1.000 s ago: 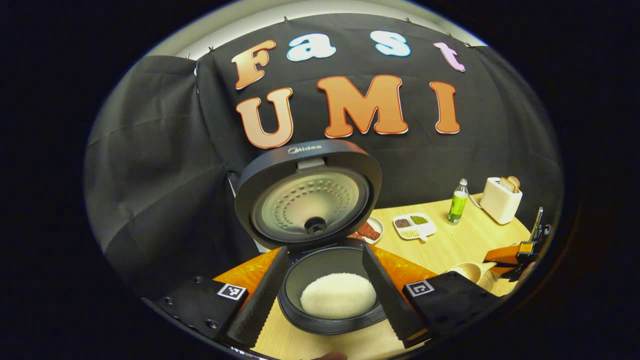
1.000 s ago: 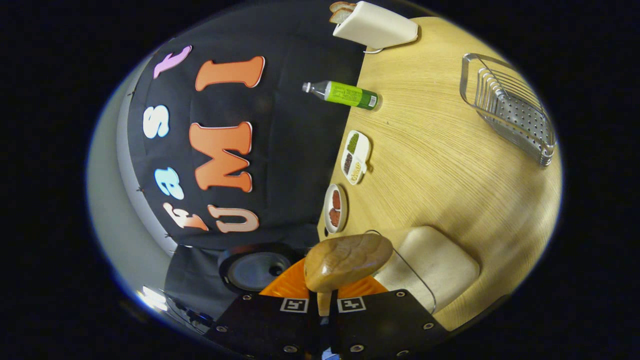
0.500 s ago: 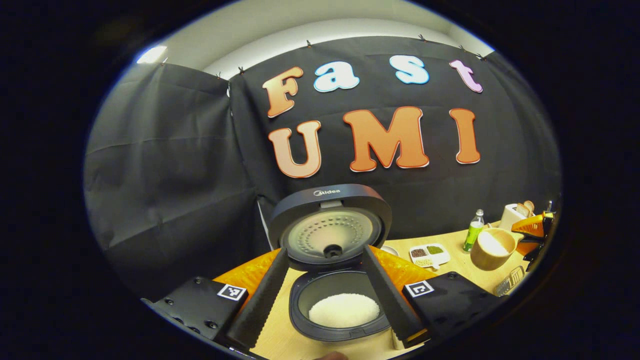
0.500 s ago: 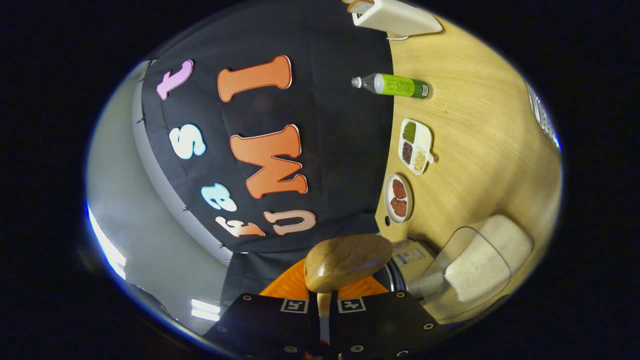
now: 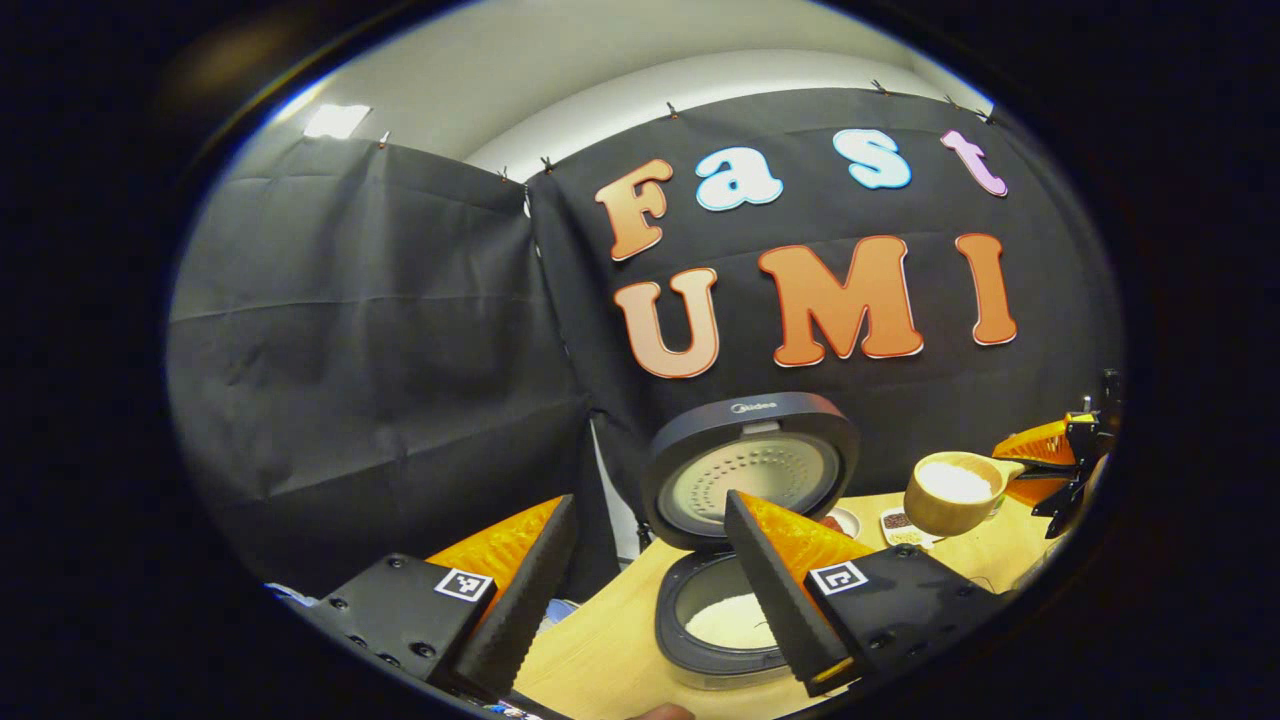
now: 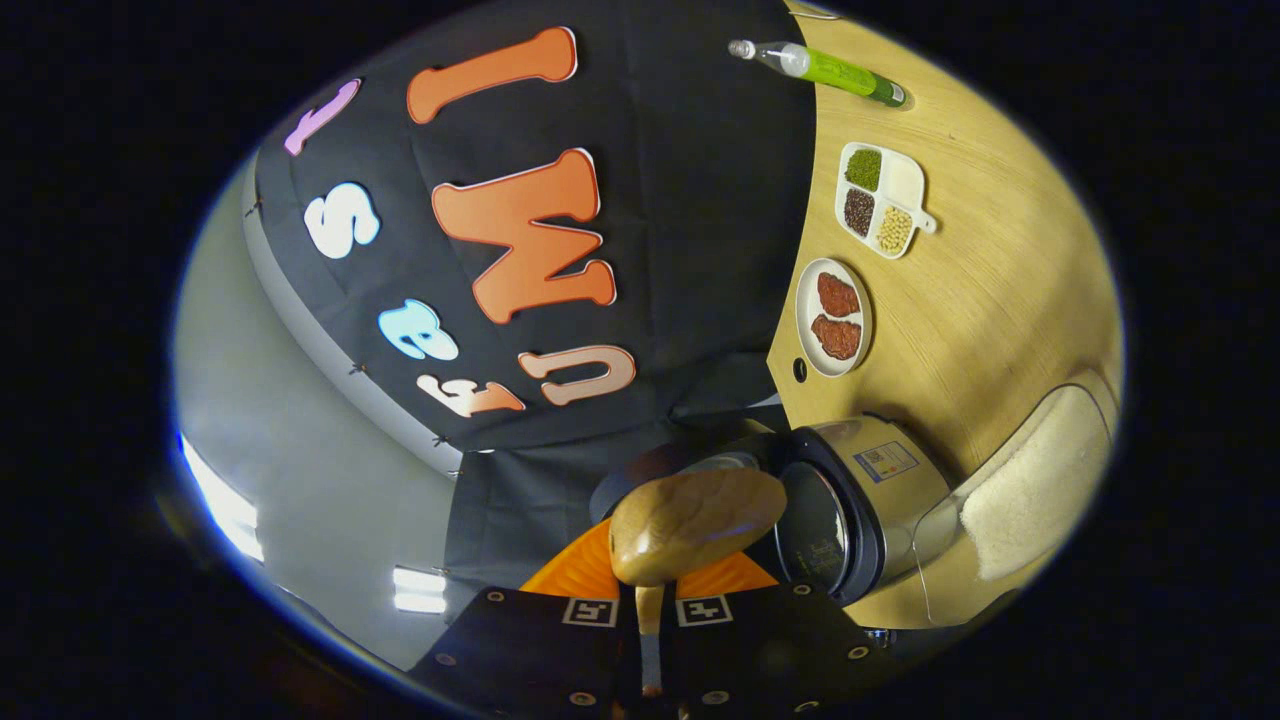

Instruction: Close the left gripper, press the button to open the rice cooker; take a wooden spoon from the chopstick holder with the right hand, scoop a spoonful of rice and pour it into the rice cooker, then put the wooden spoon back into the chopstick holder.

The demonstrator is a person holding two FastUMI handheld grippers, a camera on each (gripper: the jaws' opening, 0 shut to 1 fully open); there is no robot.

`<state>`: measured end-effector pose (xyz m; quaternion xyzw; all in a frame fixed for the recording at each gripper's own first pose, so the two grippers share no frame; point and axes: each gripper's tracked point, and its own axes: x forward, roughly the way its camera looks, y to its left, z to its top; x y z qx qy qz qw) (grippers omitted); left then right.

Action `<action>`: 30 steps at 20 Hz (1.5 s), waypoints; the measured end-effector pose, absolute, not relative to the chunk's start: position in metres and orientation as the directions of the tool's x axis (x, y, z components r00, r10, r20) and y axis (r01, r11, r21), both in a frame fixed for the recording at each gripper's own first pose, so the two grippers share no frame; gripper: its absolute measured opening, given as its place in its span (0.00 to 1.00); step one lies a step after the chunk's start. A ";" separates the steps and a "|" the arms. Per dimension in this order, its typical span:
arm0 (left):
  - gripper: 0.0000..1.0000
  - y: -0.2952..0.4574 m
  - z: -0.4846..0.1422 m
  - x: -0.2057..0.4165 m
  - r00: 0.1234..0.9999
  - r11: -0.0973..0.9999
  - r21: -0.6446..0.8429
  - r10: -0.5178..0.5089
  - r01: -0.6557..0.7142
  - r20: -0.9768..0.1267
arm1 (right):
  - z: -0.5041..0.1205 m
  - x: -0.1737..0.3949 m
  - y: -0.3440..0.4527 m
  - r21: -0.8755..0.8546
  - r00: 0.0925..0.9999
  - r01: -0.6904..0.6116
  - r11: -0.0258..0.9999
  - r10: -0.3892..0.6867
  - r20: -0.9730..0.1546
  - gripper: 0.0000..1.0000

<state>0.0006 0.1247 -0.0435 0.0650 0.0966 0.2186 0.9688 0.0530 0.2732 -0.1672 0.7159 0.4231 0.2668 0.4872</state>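
In the left gripper view the dark rice cooker (image 5: 735, 640) stands with its lid (image 5: 750, 465) raised and white rice in its pot (image 5: 728, 620). My left gripper (image 5: 650, 505) is open, held back from the cooker and holding nothing. To the right, the wooden spoon (image 5: 948, 490) hovers level with a heap of rice in its bowl, and my right gripper (image 5: 1055, 460) grips its handle. In the right gripper view the spoon's rounded back (image 6: 695, 522) is close up and my right gripper (image 6: 650, 610) is shut on the handle. The cooker (image 6: 850, 505) lies just beyond it.
A clear box of rice (image 6: 1030, 480) stands beside the cooker on the wooden table (image 6: 1000, 290). Farther off are a plate of meat (image 6: 835, 315), a divided dish of beans (image 6: 880, 195) and a green bottle (image 6: 830, 68).
My left gripper has drawn back and swung left, so the cooker looks smaller and sits to the right. My right gripper has carried the loaded spoon away from the rice box, nearer the cooker.
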 end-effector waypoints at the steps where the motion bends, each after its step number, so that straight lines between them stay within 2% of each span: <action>1: 0.99 0.132 -0.042 -0.004 0.878 0.887 0.171 0.454 -0.428 -0.155 | -0.167 0.055 0.282 0.929 0.487 0.337 -0.149 0.873 -0.037 0.07; 6: 0.99 0.150 -0.051 -0.025 0.851 0.869 0.171 0.492 -0.465 -0.182 | -0.176 0.070 0.325 0.967 0.444 0.255 -0.004 0.889 -0.114 0.07; 14: 1.00 0.164 -0.072 -0.030 0.839 0.868 0.163 0.495 -0.468 -0.227 | -0.191 0.076 0.377 0.962 0.415 0.068 0.266 0.869 -0.269 0.07; 21: 0.99 0.179 -0.085 -0.036 0.830 0.865 0.184 0.501 -0.467 -0.245 | -0.182 0.065 0.409 0.853 0.425 -0.224 0.471 0.835 -0.349 0.07; 26: 0.99 0.183 -0.090 -0.041 0.823 0.864 0.172 0.504 -0.473 -0.262 | -0.172 0.059 0.423 0.759 0.440 -0.370 0.536 0.820 -0.365 0.07; 27: 0.92 0.185 -0.089 -0.044 0.822 0.863 0.169 0.506 -0.477 -0.263 | -0.171 0.058 0.423 0.749 0.445 -0.381 0.542 0.818 -0.365 0.07; 30: 0.92 0.193 -0.089 -0.049 0.813 0.856 0.166 0.517 -0.490 -0.268 | -0.168 0.063 0.423 0.710 0.461 -0.423 0.563 0.808 -0.367 0.07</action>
